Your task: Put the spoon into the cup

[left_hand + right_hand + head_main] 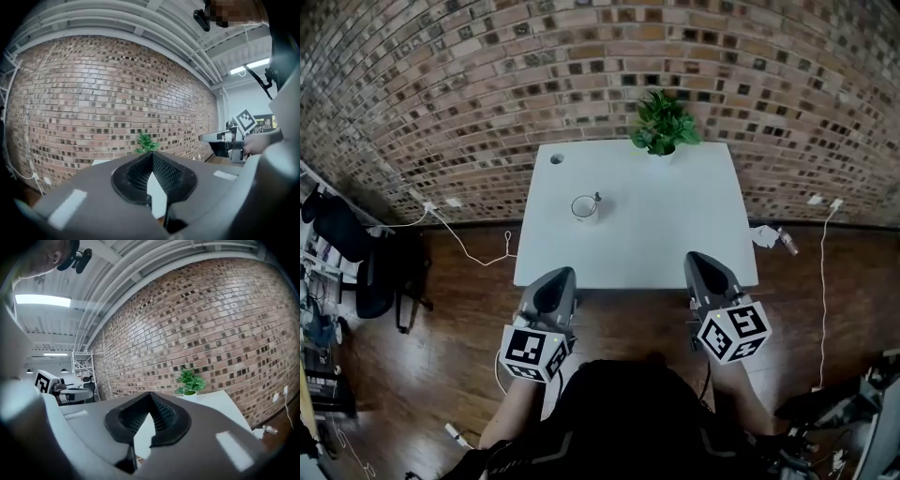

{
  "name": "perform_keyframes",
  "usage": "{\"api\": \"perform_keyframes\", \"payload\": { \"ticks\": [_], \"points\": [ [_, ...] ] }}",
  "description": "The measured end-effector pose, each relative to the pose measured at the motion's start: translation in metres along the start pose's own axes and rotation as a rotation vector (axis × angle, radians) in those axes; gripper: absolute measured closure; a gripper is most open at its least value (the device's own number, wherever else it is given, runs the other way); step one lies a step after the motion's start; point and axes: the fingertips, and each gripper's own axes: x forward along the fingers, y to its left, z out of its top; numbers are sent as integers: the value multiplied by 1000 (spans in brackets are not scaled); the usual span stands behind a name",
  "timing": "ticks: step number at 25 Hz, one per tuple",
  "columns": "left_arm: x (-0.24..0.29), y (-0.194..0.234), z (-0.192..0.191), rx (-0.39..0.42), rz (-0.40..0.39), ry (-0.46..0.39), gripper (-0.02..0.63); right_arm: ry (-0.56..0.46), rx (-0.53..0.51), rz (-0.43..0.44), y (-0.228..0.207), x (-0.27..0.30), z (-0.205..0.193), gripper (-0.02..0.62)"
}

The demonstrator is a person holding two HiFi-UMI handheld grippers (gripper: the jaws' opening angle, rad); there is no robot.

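In the head view a white cup (584,207) stands on the left half of the white table (675,234), with the spoon (596,198) in it, handle sticking out at the upper right. My left gripper (561,274) hovers at the table's front edge, left of centre, well short of the cup. The right gripper (698,258) hangs over the front edge further right. Both are shut with nothing between the jaws, as the left gripper view (152,154) and right gripper view (150,395) show. The cup is hidden in both gripper views.
A potted plant (664,125) stands at the table's back edge against the brick wall (487,75). A round cable hole (556,158) is in the back left corner. A black chair (370,272) and cables (473,248) sit on the wooden floor to the left.
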Motion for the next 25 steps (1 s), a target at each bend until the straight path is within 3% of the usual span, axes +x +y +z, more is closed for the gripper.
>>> {"api": "perform_keyframes", "payload": {
  "ticks": [3, 6, 11, 25],
  "points": [
    [-5, 4, -2, 19, -33, 4, 614, -2, -15, -14, 15, -1, 4, 589],
    [-7, 12, -2, -62, -56, 5, 614, -6, -22, -25, 27, -2, 9, 589],
    [-11, 15, 2, -101, -95, -6, 614, -9, -29, -41, 38, -1, 9, 589],
    [-11, 11, -5, -100, -118, 7, 614, -12, -38, -42, 51, -6, 14, 589]
  ]
}}
